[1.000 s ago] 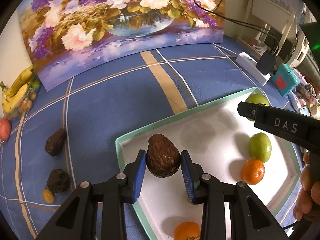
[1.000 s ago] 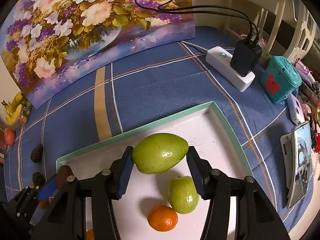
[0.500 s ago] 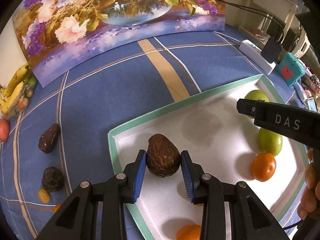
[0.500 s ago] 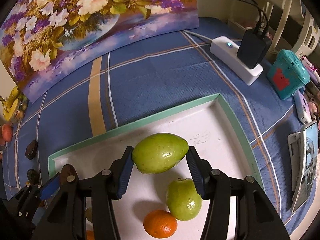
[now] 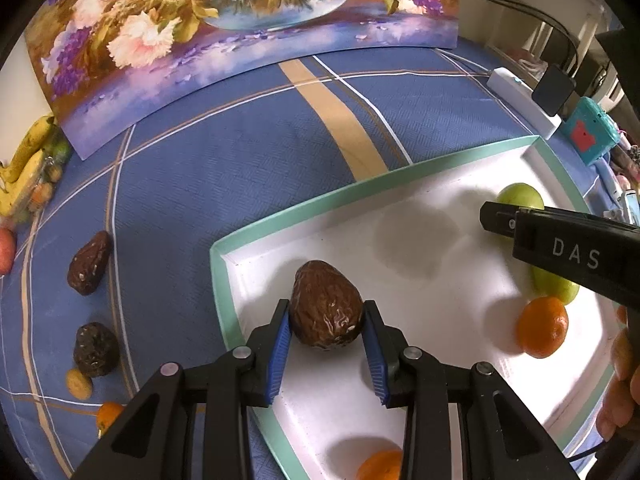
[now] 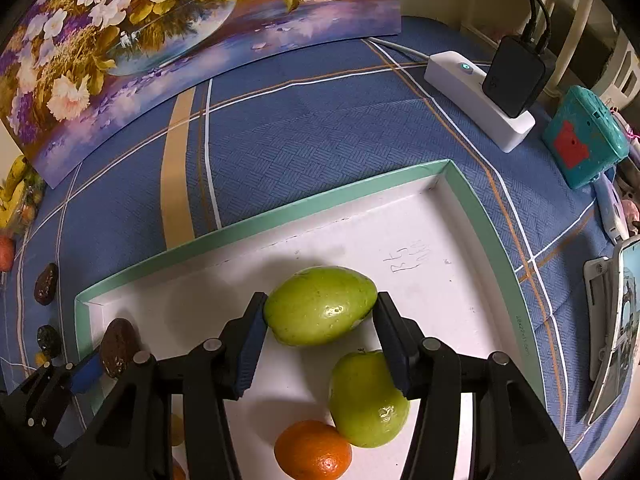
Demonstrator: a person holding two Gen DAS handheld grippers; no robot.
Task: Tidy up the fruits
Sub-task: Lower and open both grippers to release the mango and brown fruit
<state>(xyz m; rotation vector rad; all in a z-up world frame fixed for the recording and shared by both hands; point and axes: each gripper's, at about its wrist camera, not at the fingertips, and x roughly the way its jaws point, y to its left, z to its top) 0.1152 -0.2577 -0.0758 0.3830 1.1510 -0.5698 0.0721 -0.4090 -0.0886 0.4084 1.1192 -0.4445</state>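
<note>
My left gripper (image 5: 325, 336) is shut on a wrinkled brown avocado (image 5: 326, 304), low over the left end of the white tray with a green rim (image 5: 304, 210). My right gripper (image 6: 319, 322) is shut on a green mango (image 6: 320, 304) over the tray's middle (image 6: 256, 224). In the tray lie a green apple (image 6: 366, 398), an orange (image 6: 312, 450) and another orange (image 5: 378, 466) near the front. The right gripper also shows in the left wrist view (image 5: 568, 248), partly hiding the green fruit. The left gripper and its avocado (image 6: 116, 346) show in the right wrist view.
On the blue cloth left of the tray lie two dark avocados (image 5: 89, 262) (image 5: 95, 349) and small orange fruits (image 5: 78, 384). Bananas (image 5: 24, 160) lie at far left. A flower painting (image 5: 240, 20) stands behind. A power strip (image 6: 478, 100), a teal box (image 6: 584, 136) and a phone (image 6: 620, 320) lie to the right.
Both grippers have moved lower and forward over the tray, each still holding its fruit. The fruits lying in the tray have not moved.
</note>
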